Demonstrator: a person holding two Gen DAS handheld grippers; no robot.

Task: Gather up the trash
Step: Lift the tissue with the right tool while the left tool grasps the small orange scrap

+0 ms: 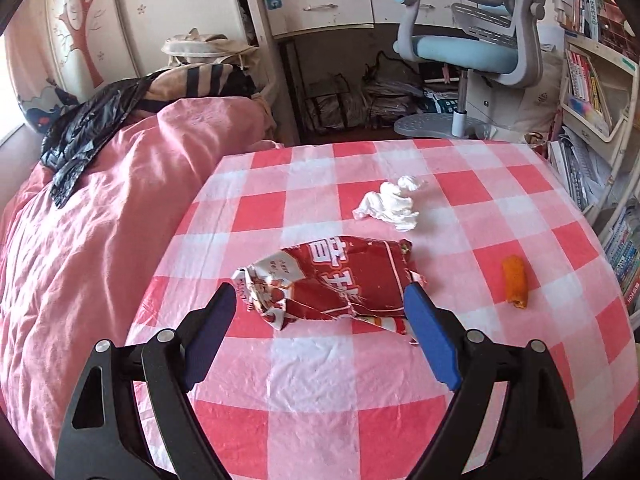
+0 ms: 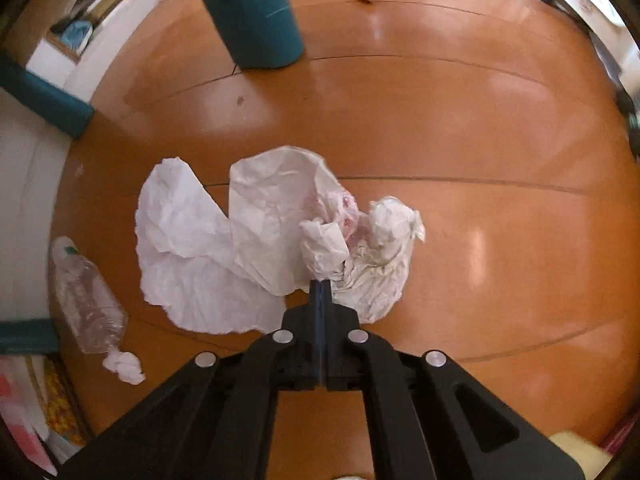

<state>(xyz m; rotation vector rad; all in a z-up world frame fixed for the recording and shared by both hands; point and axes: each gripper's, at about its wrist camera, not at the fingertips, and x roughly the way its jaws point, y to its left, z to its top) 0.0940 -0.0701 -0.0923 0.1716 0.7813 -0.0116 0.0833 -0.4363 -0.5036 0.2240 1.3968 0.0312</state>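
Between my left gripper [image 1: 320,300] wide-open fingers: red snack wrapper [image 1: 336,280] | close slowly, squeeze the crumpled middle | right gripper [image 2: 320,286] clamps white plastic bag [image 2: 280,232].

A: Clearance, left wrist view?
B: Checked tablecloth [image 1: 312,376] bare at lower centre; snack wrapper [image 1: 336,280] spans the middle.
A: Right wrist view?
B: Floor [image 2: 500,200] open at right; teal leg [image 2: 252,12] obstructs upper centre.

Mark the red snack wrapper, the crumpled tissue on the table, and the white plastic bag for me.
Red snack wrapper [image 1: 340,280]: left wrist view, middle of its red face.
Crumpled tissue [image 1: 390,204]: left wrist view, centre of the wad.
White plastic bag [image 2: 272,220]: right wrist view, broad flat panel above the shut claw.
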